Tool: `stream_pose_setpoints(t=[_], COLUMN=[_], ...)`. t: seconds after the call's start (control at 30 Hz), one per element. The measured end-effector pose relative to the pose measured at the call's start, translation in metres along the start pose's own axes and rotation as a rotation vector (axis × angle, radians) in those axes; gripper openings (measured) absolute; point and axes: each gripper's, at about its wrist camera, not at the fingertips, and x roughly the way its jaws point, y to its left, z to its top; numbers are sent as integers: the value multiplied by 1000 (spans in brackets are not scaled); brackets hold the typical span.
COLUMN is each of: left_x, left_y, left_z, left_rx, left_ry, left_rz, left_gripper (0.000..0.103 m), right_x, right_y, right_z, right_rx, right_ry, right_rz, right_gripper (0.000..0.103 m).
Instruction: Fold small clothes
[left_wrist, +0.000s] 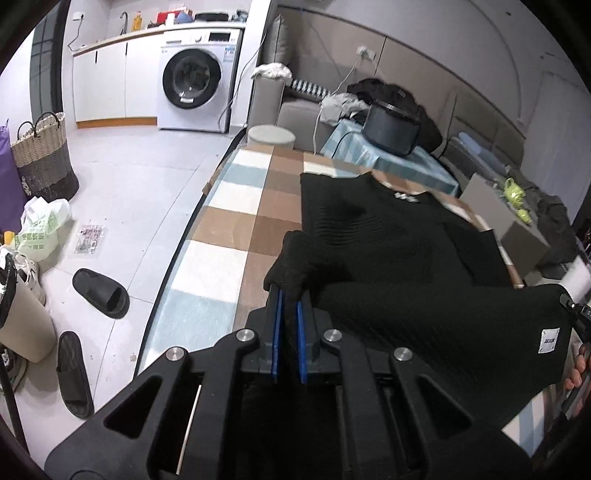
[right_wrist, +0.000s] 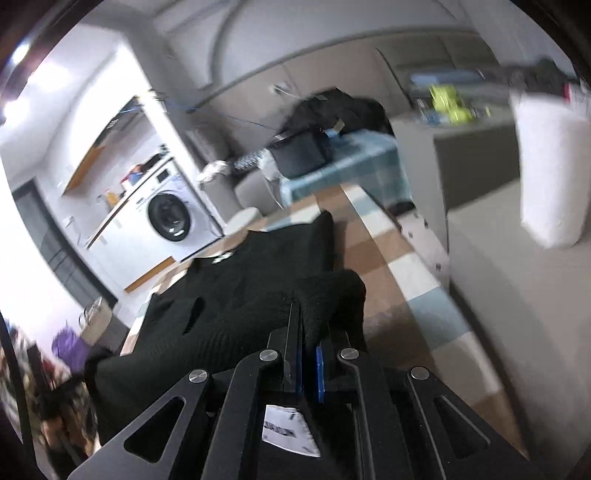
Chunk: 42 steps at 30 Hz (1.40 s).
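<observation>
A black knit garment (left_wrist: 391, 236) lies spread on the checked tablecloth (left_wrist: 229, 206), neckline at the far end. My left gripper (left_wrist: 290, 295) is shut on the garment's near left corner, which bunches over the blue pads. The hem is lifted off the cloth, and a white label (left_wrist: 548, 339) shows at its right end. In the right wrist view the same garment (right_wrist: 236, 288) runs away to the left, and my right gripper (right_wrist: 308, 325) is shut on its near right corner. A white label (right_wrist: 286, 430) hangs below those jaws. This view is blurred.
A dark pot (left_wrist: 391, 125) stands on a blue checked cloth beyond the table. A washing machine (left_wrist: 195, 81) is at the back left. Slippers (left_wrist: 99, 291), a wicker basket (left_wrist: 44, 158) and bags lie on the floor at left. A white roll (right_wrist: 550, 166) hangs at right.
</observation>
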Motion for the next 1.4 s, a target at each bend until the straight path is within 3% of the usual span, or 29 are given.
stream_pose_setpoints(t=[0.07, 0.17, 0.2, 0.23, 0.43, 0.6, 0.63, 0.67, 0.73, 0.8, 1.1, 1.4], left_x=[19, 29, 30, 30, 61, 80, 81, 82, 83, 81, 53, -3], left_y=[2, 10, 13, 17, 13, -5, -9, -12, -22, -25, -31, -13], left_z=[3, -2, -7, -9, -13, -18, -19, -20, -21, -23, -47, -89], left_rx=[-9, -50, -62, -74, -112, -85, -69, -52, -6, 0, 62, 65], left_ry=[41, 92, 92, 78, 165, 168, 162, 170, 174, 181, 185, 175], left_rz=[34, 58, 60, 47, -43, -18, -23, -26, -22, -42, -44, -28], left_gripper=[11, 48, 67, 73, 73, 70, 57, 55, 38, 31, 29, 30], right_x=[27, 44, 43, 39, 56, 76, 79, 81, 83, 84, 66, 14], right_y=[-7, -17, -21, -24, -26, -13, -12, -10, -5, -1, 0, -11], right_z=[2, -3, -6, -10, -18, -19, -19, -20, -22, -24, -38, -74], right_rx=[42, 80, 80, 75, 74, 37, 40, 30, -8, -31, -75, -68], right_ry=[63, 148, 151, 144, 233, 242, 237, 233, 238, 237, 262, 295], right_rz=[-25, -63, -60, -59, -46, -112, -123, -124, -112, -107, -89, -31], right_gripper=[5, 26, 41, 51, 54, 54, 51, 49, 34, 28, 24, 24])
